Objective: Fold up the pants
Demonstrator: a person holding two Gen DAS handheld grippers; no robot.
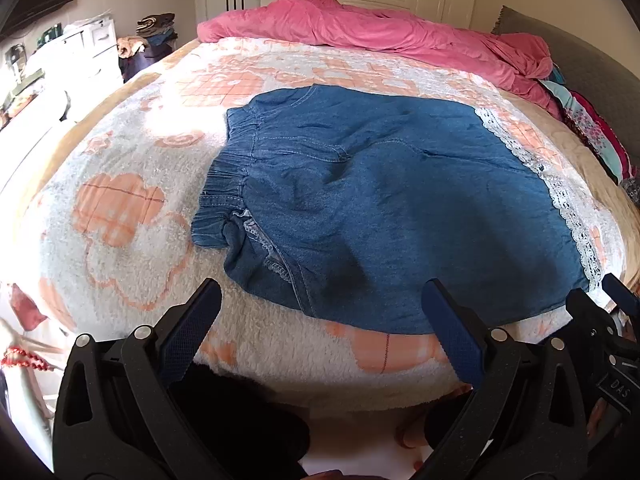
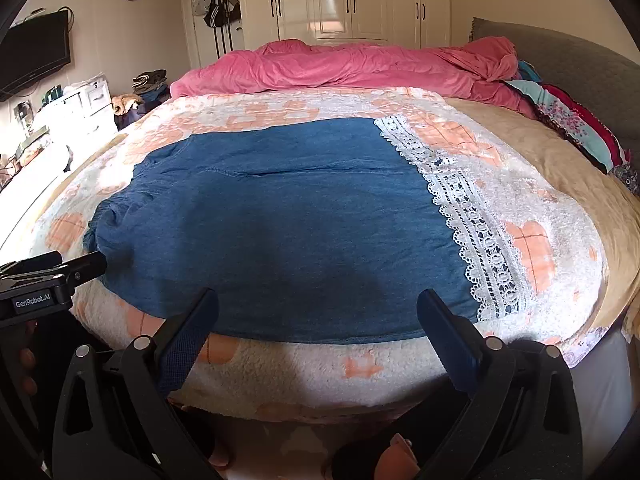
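Blue denim pants [image 1: 384, 200] [image 2: 280, 216] lie flat across the bed, elastic waistband [image 1: 222, 196] to the left and white lace hem [image 1: 560, 196] [image 2: 476, 220] to the right. My left gripper [image 1: 320, 300] hovers open over the pants' near edge by the waist end, nothing between its fingers. My right gripper [image 2: 318, 308] is open too, above the near edge toward the lace end, empty. The right gripper's tips [image 1: 596, 300] show at the right edge of the left wrist view; the left gripper's body [image 2: 52, 280] shows at the left of the right wrist view.
The bed carries a fluffy white and orange floral blanket [image 1: 120, 216] [image 2: 540, 216]. A pink duvet [image 1: 380, 28] [image 2: 360, 64] is bunched at the far side, with colourful folded fabric [image 2: 572, 124] at the right. White drawers [image 1: 92, 48] stand left; wardrobes [image 2: 344, 0] behind.
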